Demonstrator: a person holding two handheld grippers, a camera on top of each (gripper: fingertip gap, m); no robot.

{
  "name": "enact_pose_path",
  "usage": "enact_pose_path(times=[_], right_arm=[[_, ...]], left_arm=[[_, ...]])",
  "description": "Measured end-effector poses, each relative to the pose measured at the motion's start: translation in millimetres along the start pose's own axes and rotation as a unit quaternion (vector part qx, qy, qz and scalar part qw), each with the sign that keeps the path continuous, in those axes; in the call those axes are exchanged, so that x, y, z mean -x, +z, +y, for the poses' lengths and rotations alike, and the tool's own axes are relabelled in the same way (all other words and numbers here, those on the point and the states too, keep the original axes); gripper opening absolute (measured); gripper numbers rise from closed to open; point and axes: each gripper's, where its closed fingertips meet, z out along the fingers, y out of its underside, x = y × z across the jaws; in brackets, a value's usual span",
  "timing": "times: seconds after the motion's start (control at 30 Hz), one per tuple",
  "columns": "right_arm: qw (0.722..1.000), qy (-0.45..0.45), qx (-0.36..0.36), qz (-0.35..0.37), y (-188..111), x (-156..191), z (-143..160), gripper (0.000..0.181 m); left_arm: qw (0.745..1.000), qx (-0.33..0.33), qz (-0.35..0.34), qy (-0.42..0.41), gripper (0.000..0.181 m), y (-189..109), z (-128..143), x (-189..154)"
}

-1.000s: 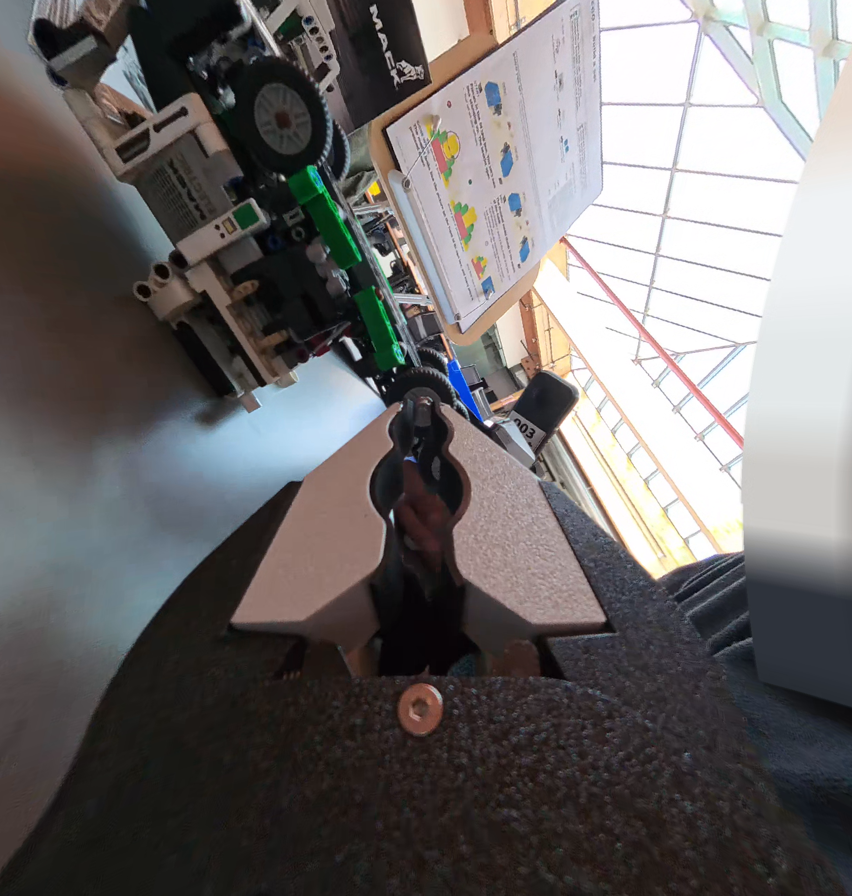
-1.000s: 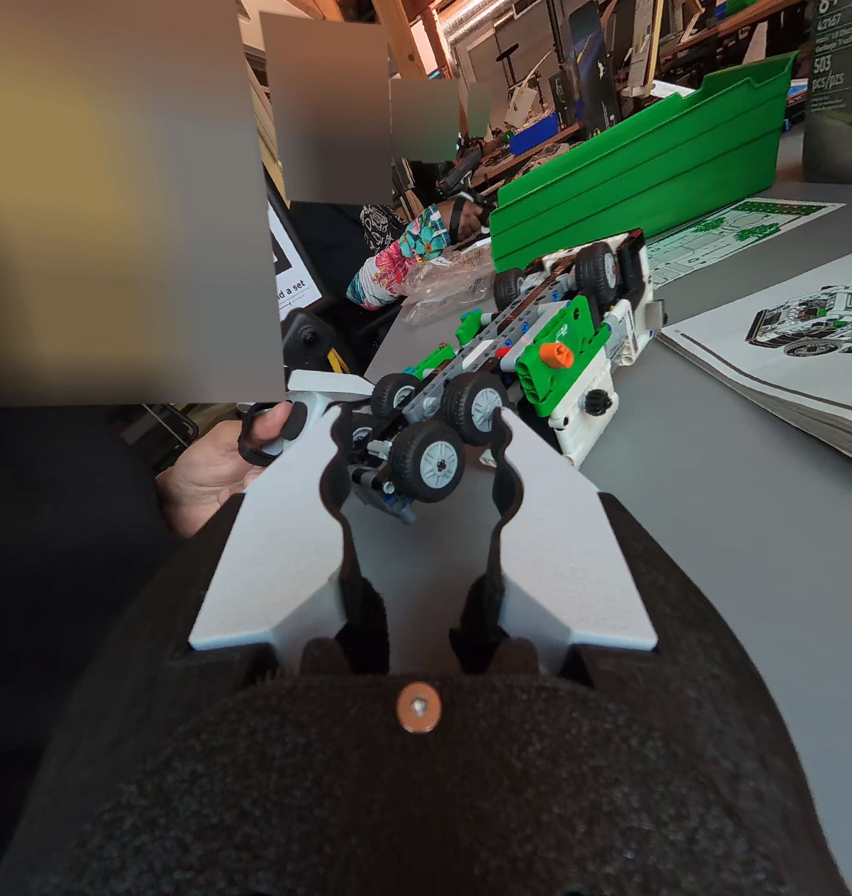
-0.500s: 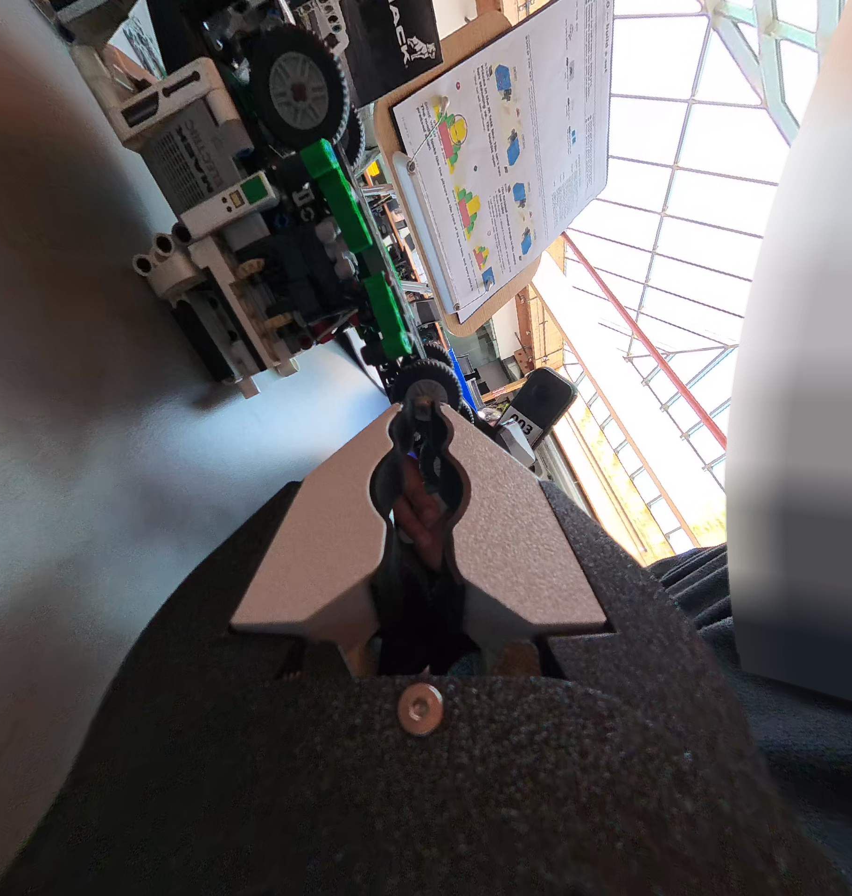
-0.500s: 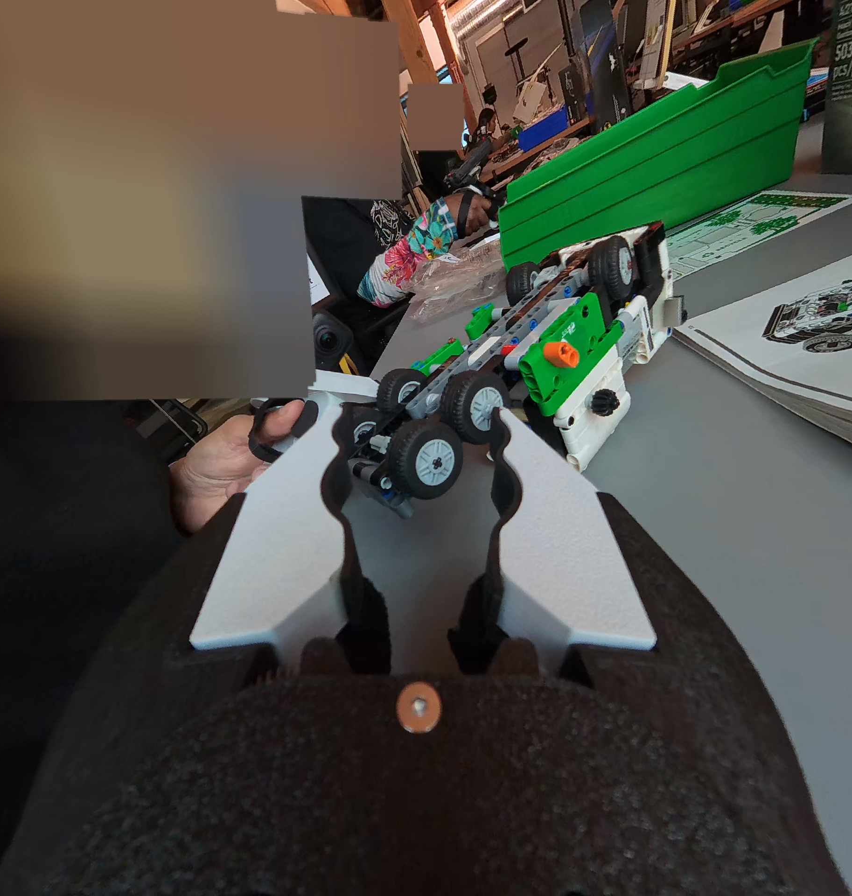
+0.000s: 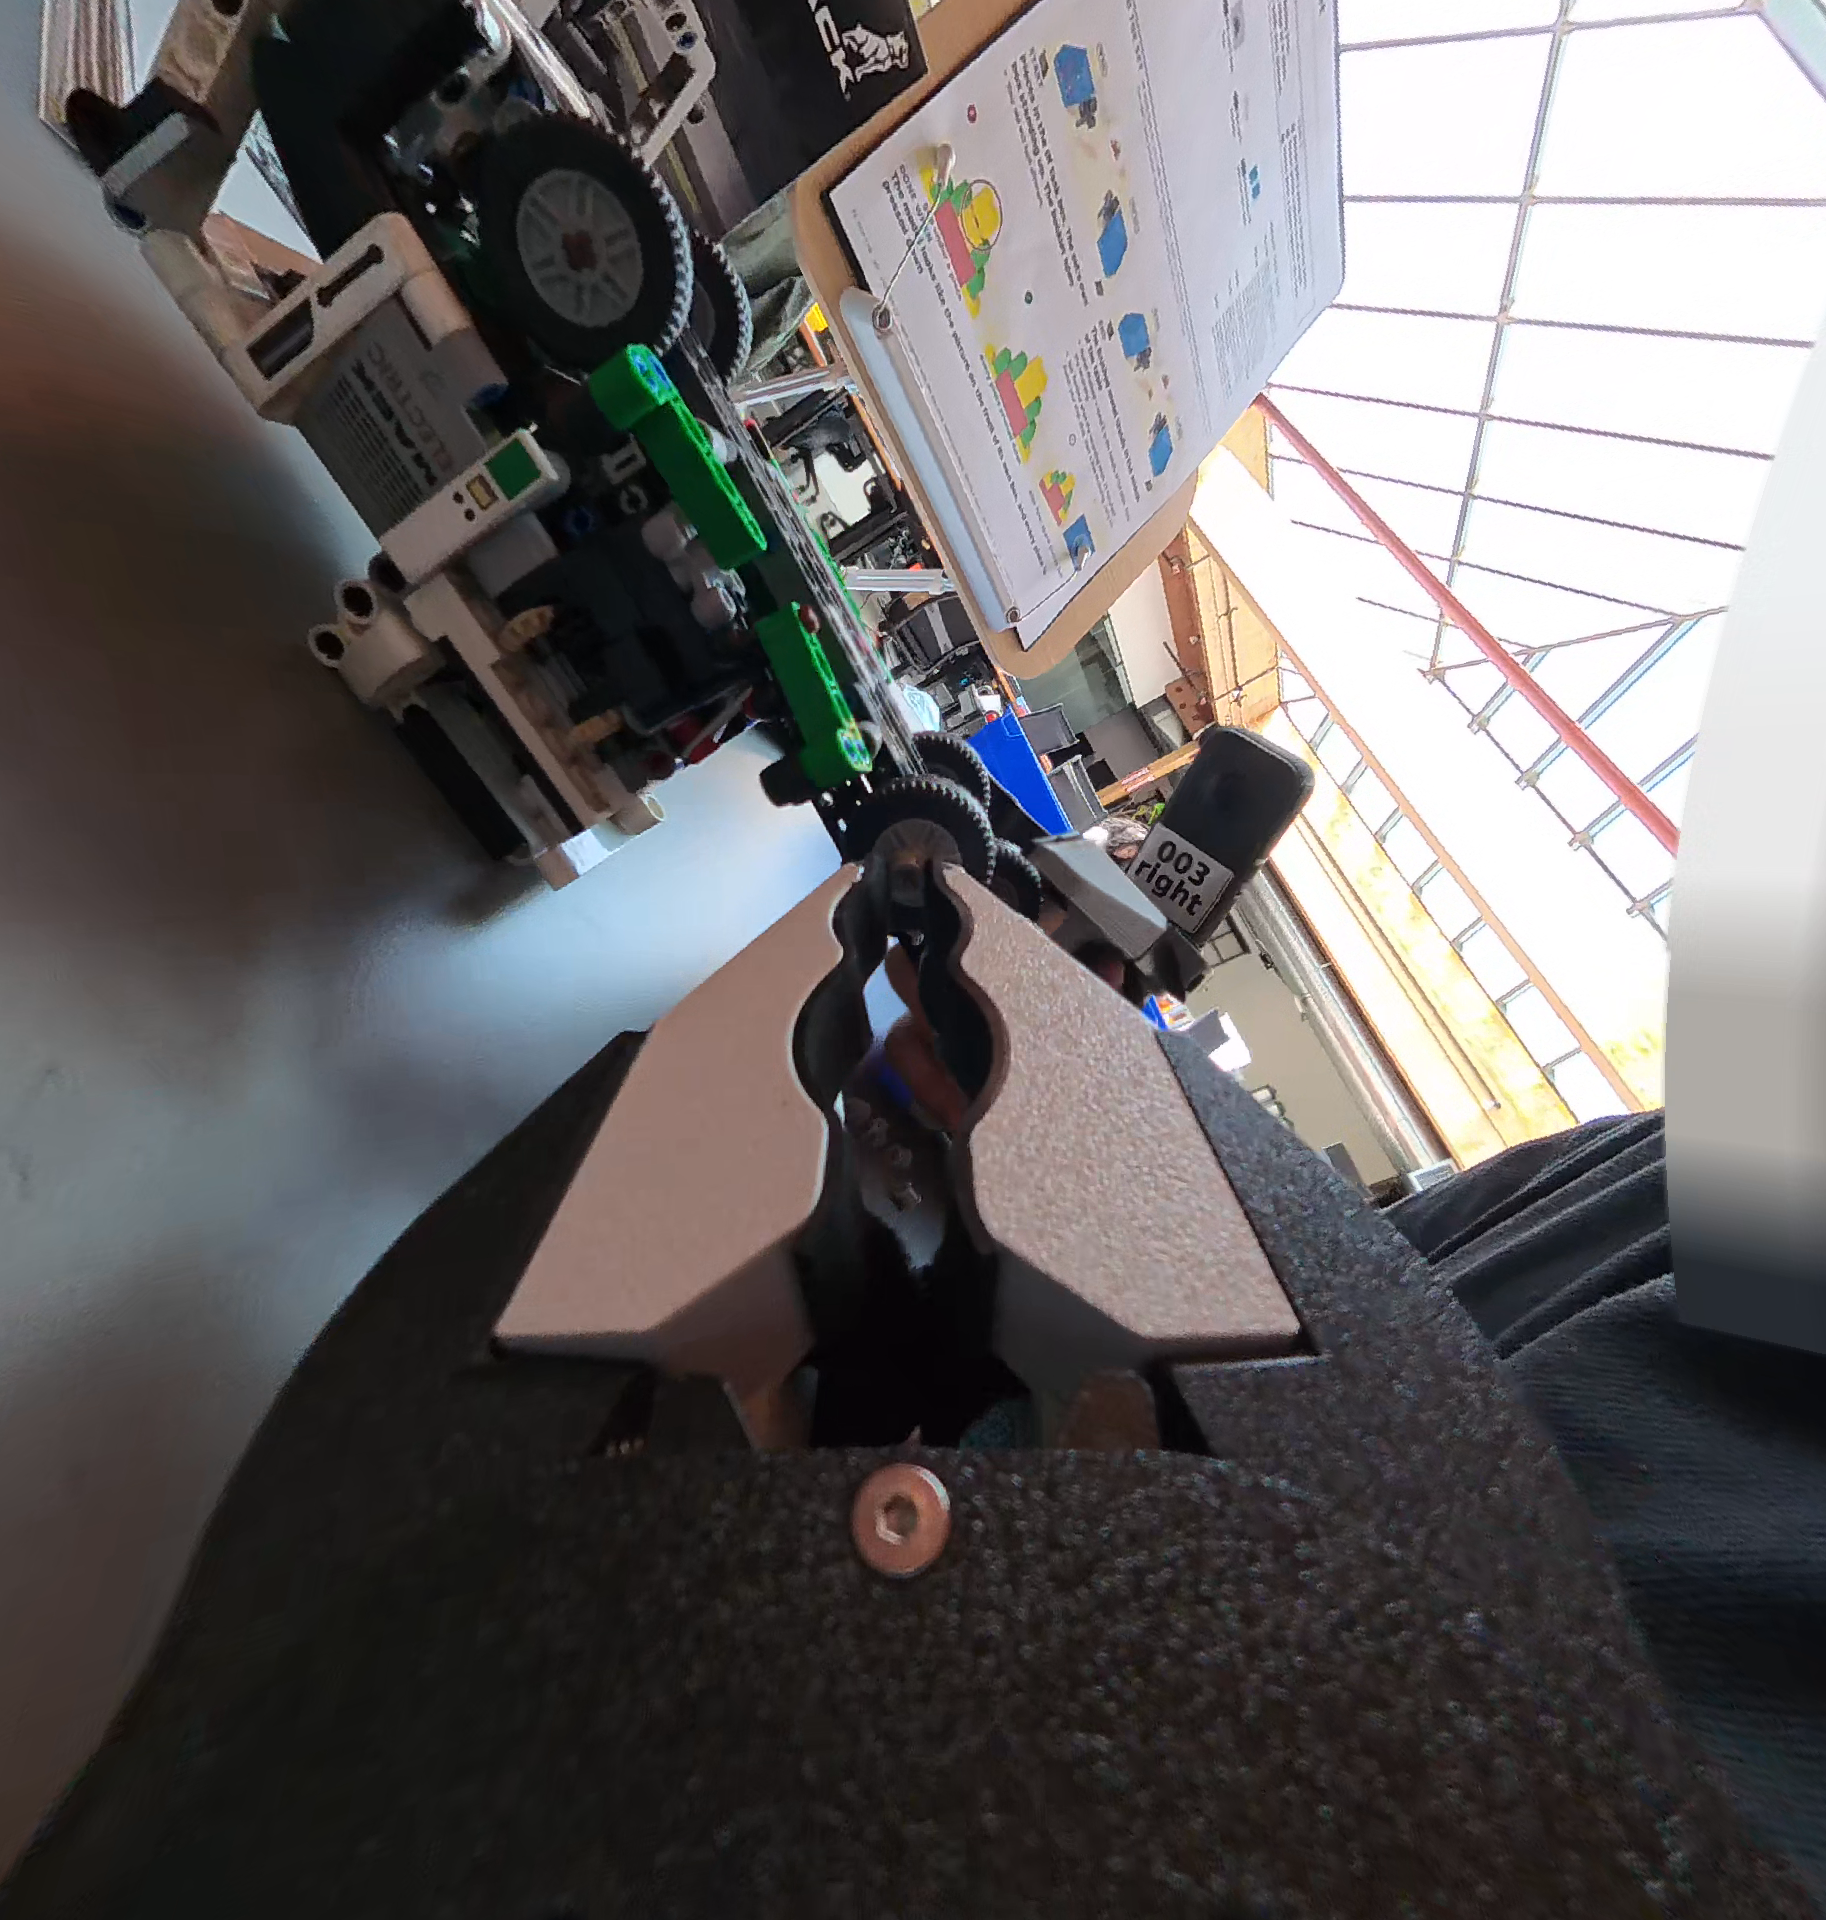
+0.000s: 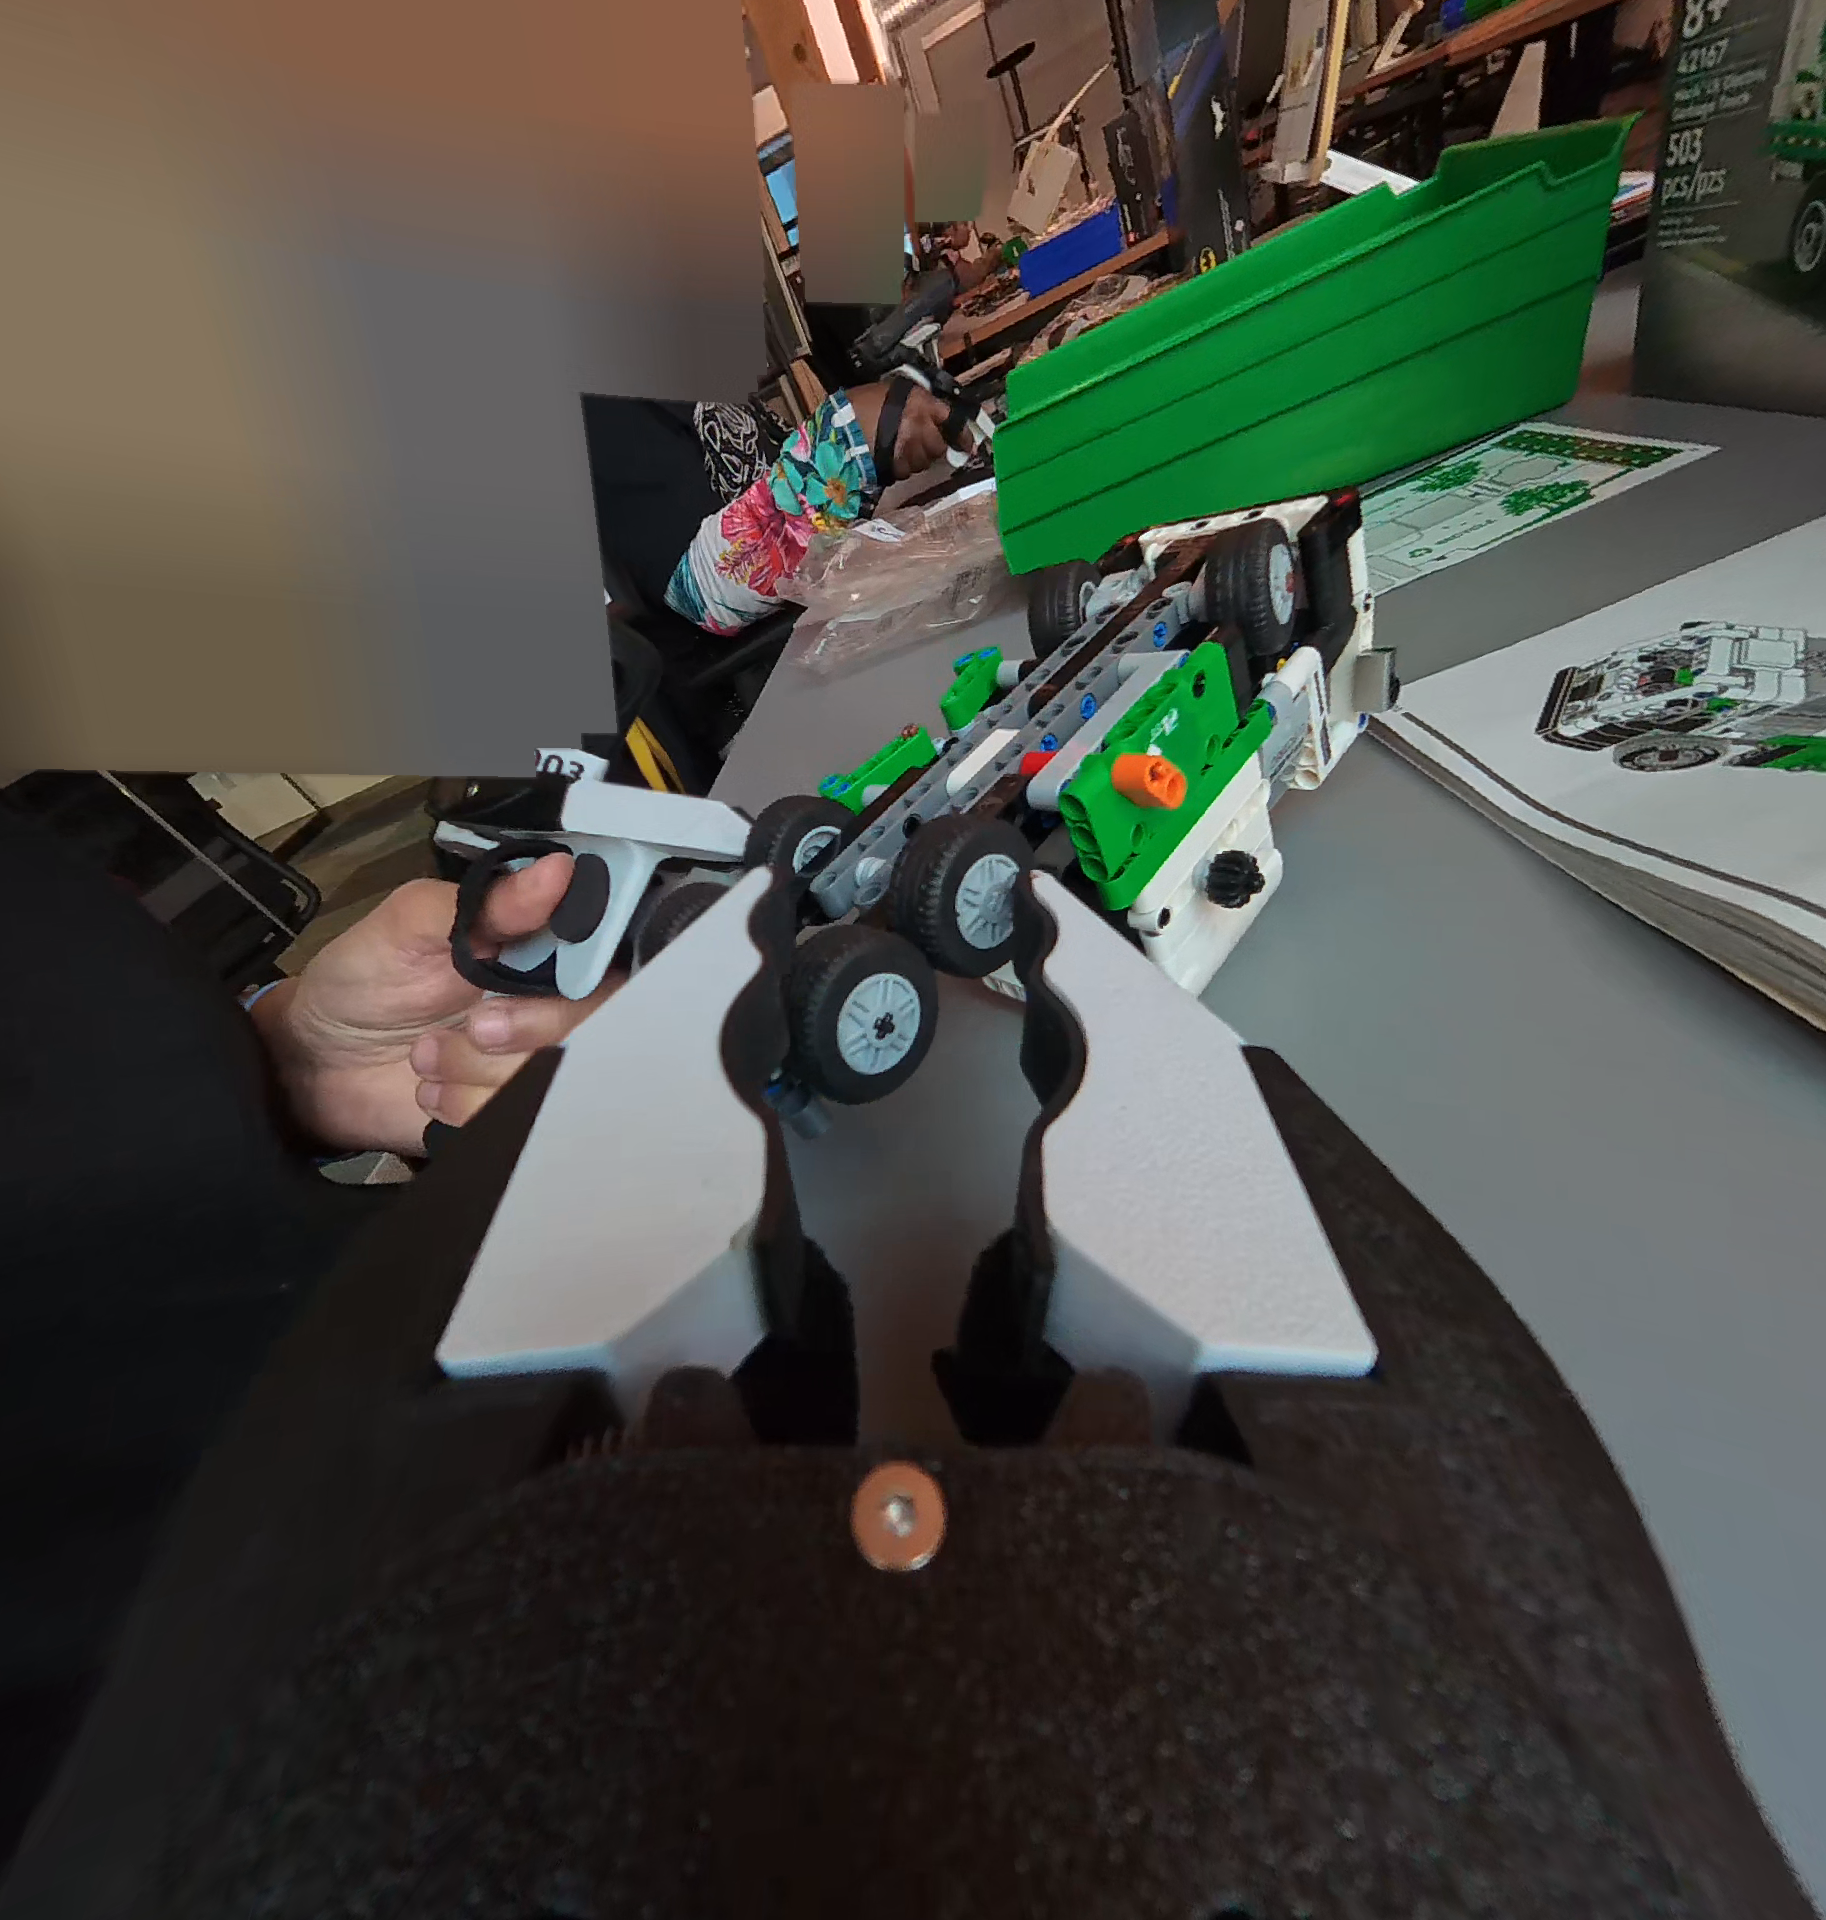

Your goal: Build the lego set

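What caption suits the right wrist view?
Open right gripper frames the rear wheels of an upturned Lego truck on a grey table.

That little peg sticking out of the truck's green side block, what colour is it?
Orange peg on the green block; clearest in the right wrist view.

Bare grey counter (image 6: 1511, 1195) lies open to the right of the upturned white, green and grey lego truck chassis (image 6: 1106, 748), up to the thick open instruction booklet (image 6: 1667, 790) at far right. Behind the truck a long green plastic bin (image 6: 1304, 343) walls off the back; crumpled clear plastic bags (image 6: 888, 592) lie beside it. The rear grey-hubbed black wheel (image 6: 867, 1023) sits in the gap of the spread right gripper (image 6: 901, 904). At the counter's left edge the left gripper (image 6: 618, 862) and the hand (image 6: 389, 1018) holding it crowd the truck's tail.
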Motion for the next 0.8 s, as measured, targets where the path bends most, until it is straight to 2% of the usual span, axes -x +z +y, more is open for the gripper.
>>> enact_pose_path(times=[0.23, 0.57, 0.8], right_arm=[[0.999, 0.033, 0.006, 0.034, 1.7, -9.3, -0.3, 0.024], [0.997, 0.021, 0.034, 0.073, 0.6, -12.2, 0.3, 0.022], [0.996, 0.029, 0.032, 0.073, 0.6, -12.7, 0.1, 0.022]], left_arm=[[1.000, 0.009, -0.008, 0.023, 0.004, 0.7, 0.8, -1.3], [0.997, 0.029, -0.024, 0.069, 0.005, 3.6, 1.0, -1.6], [0.993, 0.031, -0.044, 0.106, 0.005, 4.1, 1.4, -1.5]])
